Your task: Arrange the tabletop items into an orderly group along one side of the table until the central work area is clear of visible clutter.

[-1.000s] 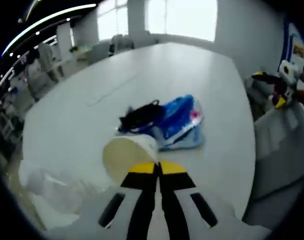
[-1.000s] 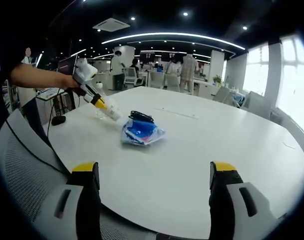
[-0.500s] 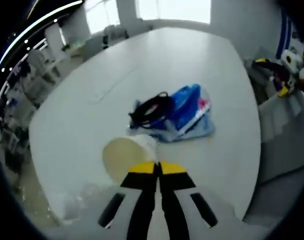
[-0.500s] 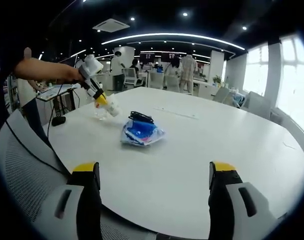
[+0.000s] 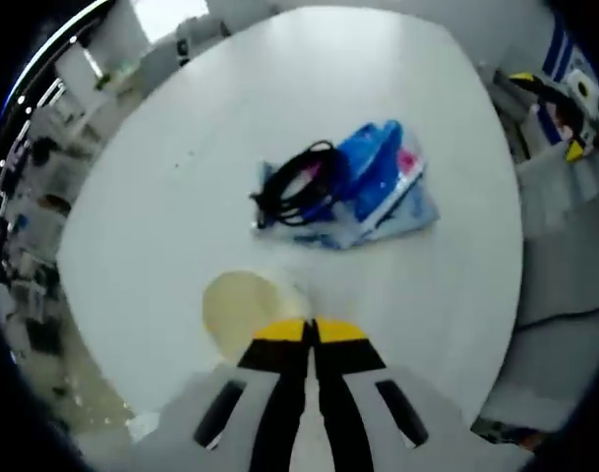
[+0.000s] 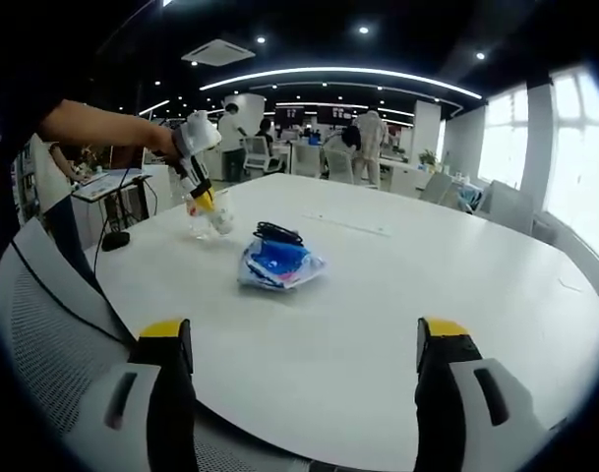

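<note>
White table (image 6: 397, 295), blue packet (image 5: 378, 192), print unreadable, black cable (image 5: 294, 187)

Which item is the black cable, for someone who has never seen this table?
Start at the big white round table. Lying on it is a blue plastic bag. The black cable is the coiled loop lying on one end of that bag, the end nearer the cup held in the left gripper. It is the only dark, thin, looped thing there.

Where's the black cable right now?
In the left gripper view the cable lies coiled on the blue bag's left part, mid-table, beyond the cup in the left gripper.
</note>
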Available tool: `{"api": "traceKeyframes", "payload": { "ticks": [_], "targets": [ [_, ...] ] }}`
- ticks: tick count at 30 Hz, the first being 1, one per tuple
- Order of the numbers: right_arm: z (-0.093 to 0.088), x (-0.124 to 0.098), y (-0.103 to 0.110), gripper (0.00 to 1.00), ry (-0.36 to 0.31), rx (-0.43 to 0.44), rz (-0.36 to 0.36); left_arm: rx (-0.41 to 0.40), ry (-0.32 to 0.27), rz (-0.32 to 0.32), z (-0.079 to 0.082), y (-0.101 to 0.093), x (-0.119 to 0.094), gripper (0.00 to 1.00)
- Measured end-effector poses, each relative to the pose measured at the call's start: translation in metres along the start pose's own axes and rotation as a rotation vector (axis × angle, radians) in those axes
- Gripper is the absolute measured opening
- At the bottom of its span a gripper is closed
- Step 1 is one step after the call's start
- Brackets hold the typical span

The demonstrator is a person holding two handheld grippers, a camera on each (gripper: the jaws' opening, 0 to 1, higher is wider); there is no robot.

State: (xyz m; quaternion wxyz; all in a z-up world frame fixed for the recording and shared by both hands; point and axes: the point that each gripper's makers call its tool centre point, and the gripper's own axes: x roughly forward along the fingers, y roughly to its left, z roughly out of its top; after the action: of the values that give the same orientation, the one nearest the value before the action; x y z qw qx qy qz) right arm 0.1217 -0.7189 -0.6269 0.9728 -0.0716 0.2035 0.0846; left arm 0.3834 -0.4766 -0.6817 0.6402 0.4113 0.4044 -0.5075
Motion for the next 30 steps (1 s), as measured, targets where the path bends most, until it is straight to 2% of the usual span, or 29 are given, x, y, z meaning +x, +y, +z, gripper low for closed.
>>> {"api": "traceKeyframes", "payload": {
  "ticks": [3, 9, 10, 16, 24, 30],
  "targets": [
    [0.0, 0.0, -0.001, 0.95, 0.0, 0.0, -0.002, 0.027, 0.062, 0.008, -0.005, 0.002, 0.002, 0.0],
    [0.0, 0.0, -0.002, 0.94, -0.001, 0.0, -0.009, 0.051, 0.117, -0.023, -0.01, 0.002, 0.012, 0.0],
    [0.0, 0.0, -0.002, 0.94, -0.003, 0.0, -0.01, 0.071, 0.149, -0.025, -0.014, 0.003, 0.015, 0.0],
    [0.001, 0.0, -0.003, 0.94, -0.005, 0.003, -0.012, 0.119, 0.224, -0.029, -0.022, 0.004, 0.022, 0.0],
    [0.0, 0.0, -0.004, 0.94, -0.003, 0.001, -0.014, 0.185, 0.244, -0.035, -0.02, 0.002, 0.029, 0.0],
    [0.0, 0.0, -0.005, 0.94, -0.001, 0.001, -0.018, 0.189, 0.242, -0.038, -0.018, 0.002, 0.031, 0.0]
  ]
}}
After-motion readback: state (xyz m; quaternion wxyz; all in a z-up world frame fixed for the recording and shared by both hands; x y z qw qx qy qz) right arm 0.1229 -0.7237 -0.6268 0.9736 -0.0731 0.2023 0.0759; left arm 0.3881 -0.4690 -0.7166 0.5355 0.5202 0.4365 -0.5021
